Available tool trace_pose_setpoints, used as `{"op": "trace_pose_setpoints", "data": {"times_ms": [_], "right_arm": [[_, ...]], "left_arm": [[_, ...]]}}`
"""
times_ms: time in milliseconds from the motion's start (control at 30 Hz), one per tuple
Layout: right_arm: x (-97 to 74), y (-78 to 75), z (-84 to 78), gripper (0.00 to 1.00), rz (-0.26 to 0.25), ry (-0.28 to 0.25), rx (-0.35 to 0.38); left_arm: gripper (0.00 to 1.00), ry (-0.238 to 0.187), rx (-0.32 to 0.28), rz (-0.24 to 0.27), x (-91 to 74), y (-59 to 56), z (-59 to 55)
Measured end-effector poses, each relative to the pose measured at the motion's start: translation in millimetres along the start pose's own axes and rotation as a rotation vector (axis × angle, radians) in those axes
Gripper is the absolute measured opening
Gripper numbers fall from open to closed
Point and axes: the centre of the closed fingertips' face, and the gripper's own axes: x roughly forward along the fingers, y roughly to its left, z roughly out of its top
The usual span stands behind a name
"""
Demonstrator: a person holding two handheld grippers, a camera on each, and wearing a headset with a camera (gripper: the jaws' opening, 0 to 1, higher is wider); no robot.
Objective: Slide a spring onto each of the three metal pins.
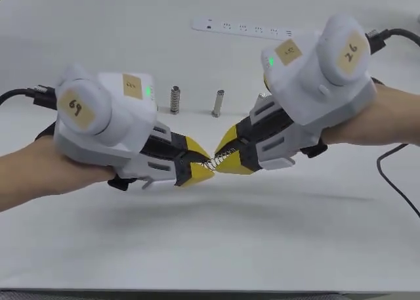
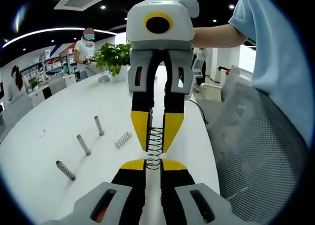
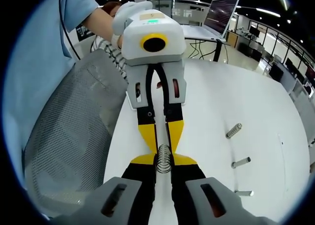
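Spring point(image 1: 216, 159) pinched from both ends, centre frame
Left gripper point(image 1: 202, 166) and right gripper point(image 1: 226, 154) fingers clamp it; metal pins point(image 1: 218, 103) stand well apart, upper centre.

My head camera looks down from just above the white table point(image 1: 275, 234). The camera on the left gripper point(image 1: 205, 167) looks along its jaws straight at the right gripper point(image 1: 224, 153), very close, and that one's camera looks right back. All three views share the spring point(image 1: 218, 159) between them.
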Motion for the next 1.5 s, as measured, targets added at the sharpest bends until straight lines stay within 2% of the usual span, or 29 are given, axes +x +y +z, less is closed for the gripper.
{"op": "trace_pose_setpoints", "data": {"times_ms": [300, 500, 600, 733, 900, 1067, 1267, 1367, 1500], "right_arm": [[1.0, -0.5, -2.1, 0.08, 0.009, 0.007, 0.002], [0.5, -2.6, -4.6, 0.08, 0.006, 0.009, 0.008], [0.4, -2.0, -5.8, 0.08, 0.009, 0.014, 0.009], [0.4, -1.3, -6.5, 0.08, 0.010, 0.016, 0.009], [0.4, -0.8, -6.7, 0.08, 0.010, 0.017, 0.008], [-0.1, -1.1, -8.1, 0.08, 0.009, 0.020, 0.011], [-0.4, -1.7, -11.1, 0.08, 0.010, 0.027, 0.010], [-0.4, -1.7, -11.5, 0.08, 0.011, 0.029, 0.011], [-0.3, -1.1, -11.5, 0.08, 0.014, 0.034, 0.008]], "left_arm": [[0.03, -0.011, -0.011, 0.001, 0.5, -1.2, -1.2], [0.19, -0.018, -0.027, 0.012, 0.4, -1.8, -3.3], [0.32, -0.030, -0.061, 0.023, 0.2, -1.3, -4.7], [0.47, -0.030, -0.061, 0.050, -1.0, 1.0, -10.1], [0.63, -0.045, -0.091, 0.098, -6.0, 7.8, -14.0], [0.75, -0.057, -0.134, 0.146, -12.7, 16.1, -18.9], [0.98, -0.075, -0.174, 0.200, -20.2, 25.0, -24.0], [0.98, -0.065, -0.202, 0.204, -22.9, 25.4, -28.1], [0.98, -0.071, -0.210, 0.222, -26.0, 25.6, -31.3]]}}
